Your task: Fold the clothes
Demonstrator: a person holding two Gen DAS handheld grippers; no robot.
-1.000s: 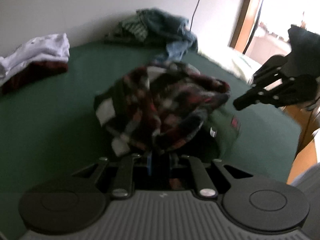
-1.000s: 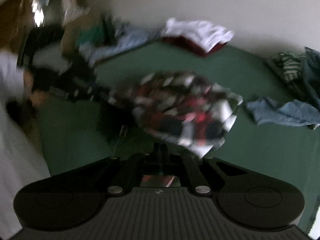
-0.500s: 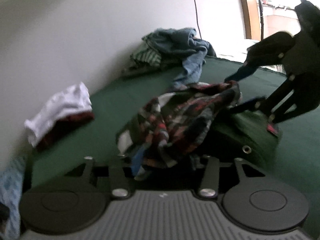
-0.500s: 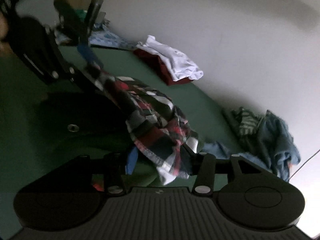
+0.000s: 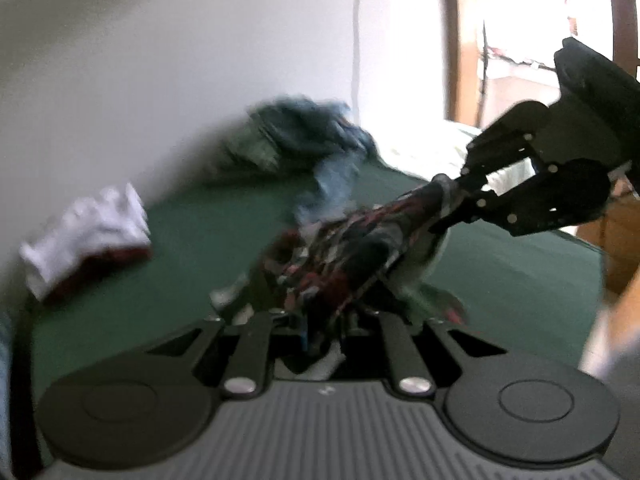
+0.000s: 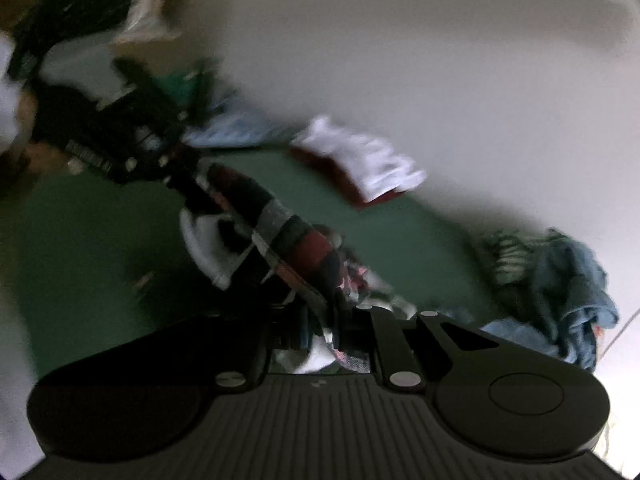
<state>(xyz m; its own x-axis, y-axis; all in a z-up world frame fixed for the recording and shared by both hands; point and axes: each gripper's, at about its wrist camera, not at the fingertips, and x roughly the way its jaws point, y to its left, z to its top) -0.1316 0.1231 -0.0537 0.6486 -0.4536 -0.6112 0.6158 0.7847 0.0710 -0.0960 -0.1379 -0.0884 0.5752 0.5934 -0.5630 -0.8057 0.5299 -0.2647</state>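
A red, black and white plaid garment [image 5: 360,248] hangs above the green bed cover [image 5: 180,248], pulled into a tight rope between both grippers. My left gripper [image 5: 324,328] has its jaws closing, with one bunched end of the cloth pinched between them. At the far end, the right gripper [image 5: 456,196] clamps the other end. In the right wrist view the plaid garment [image 6: 288,232] runs from my right gripper [image 6: 320,328], jaws closing on cloth, up to the left gripper [image 6: 180,172]. Both views are blurred.
A folded white and dark red stack [image 5: 88,232] lies by the wall. A heap of blue and green clothes [image 5: 304,140] sits at the bed's far corner, also the heap [image 6: 552,272] on the right. A bright doorway [image 5: 520,60] stands behind the right gripper.
Half a second ago the garment lay loosely heaped on the bed with both jaws wide around it. Now both jaws have closed on it and it is lifted and stretched between them.
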